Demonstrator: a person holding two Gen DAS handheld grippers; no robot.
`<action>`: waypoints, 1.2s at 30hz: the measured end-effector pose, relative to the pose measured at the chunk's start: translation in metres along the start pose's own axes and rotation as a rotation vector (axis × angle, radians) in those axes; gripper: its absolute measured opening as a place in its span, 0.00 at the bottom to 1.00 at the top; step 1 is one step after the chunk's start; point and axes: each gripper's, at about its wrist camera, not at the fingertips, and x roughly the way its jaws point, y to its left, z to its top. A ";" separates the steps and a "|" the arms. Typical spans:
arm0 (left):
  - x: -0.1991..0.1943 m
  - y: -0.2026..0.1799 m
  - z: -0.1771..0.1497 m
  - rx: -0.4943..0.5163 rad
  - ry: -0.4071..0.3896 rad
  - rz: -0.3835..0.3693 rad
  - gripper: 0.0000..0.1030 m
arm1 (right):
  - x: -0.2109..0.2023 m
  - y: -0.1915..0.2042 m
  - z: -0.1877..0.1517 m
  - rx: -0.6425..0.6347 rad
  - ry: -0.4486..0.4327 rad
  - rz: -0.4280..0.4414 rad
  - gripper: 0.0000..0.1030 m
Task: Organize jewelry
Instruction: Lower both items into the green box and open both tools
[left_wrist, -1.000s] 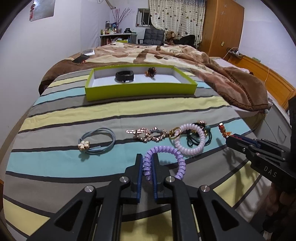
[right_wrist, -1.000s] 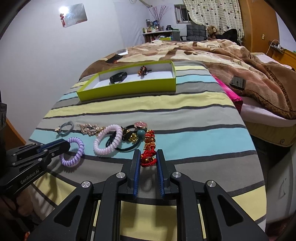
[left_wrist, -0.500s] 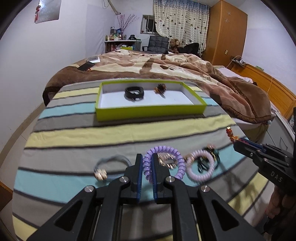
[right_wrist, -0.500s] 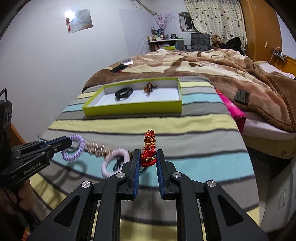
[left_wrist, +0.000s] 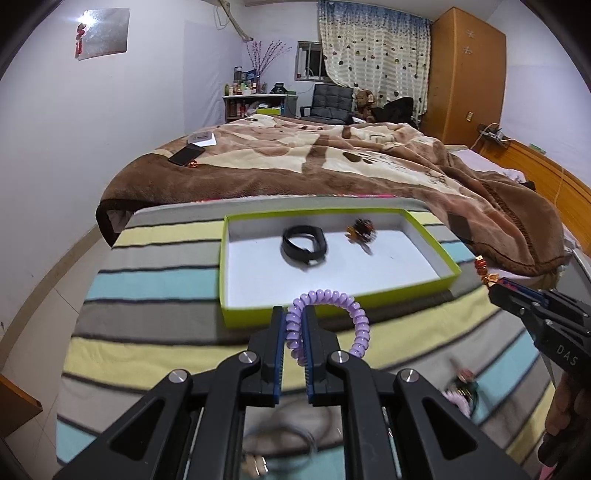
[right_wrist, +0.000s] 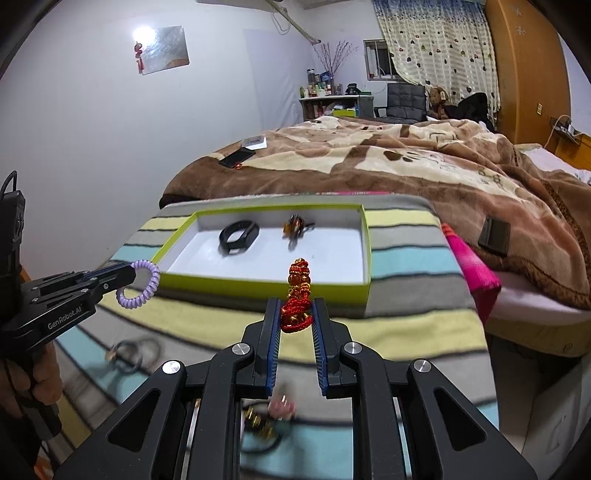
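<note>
Your left gripper (left_wrist: 294, 334) is clamped on the purple coil hair tie (left_wrist: 334, 320), which loops out to the right of the fingers, held up in the air just short of the green tray's (left_wrist: 236, 314) near wall. Your right gripper (right_wrist: 295, 319) is pinched on the red and gold beaded charm (right_wrist: 297, 291), which sticks up past the fingertips, near the tray's front right. Inside the tray you've got a black band (left_wrist: 303, 243) and a small brown hair clip (left_wrist: 361, 230), sitting apart.
</note>
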 end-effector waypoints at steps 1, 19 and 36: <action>0.004 0.001 0.004 0.001 -0.001 0.005 0.09 | 0.005 -0.001 0.004 0.001 0.003 0.000 0.17; 0.096 0.034 0.055 -0.023 0.059 0.104 0.09 | 0.102 -0.025 0.050 0.025 0.094 -0.007 0.17; 0.141 0.037 0.052 -0.010 0.138 0.128 0.10 | 0.151 -0.031 0.057 0.030 0.189 -0.020 0.17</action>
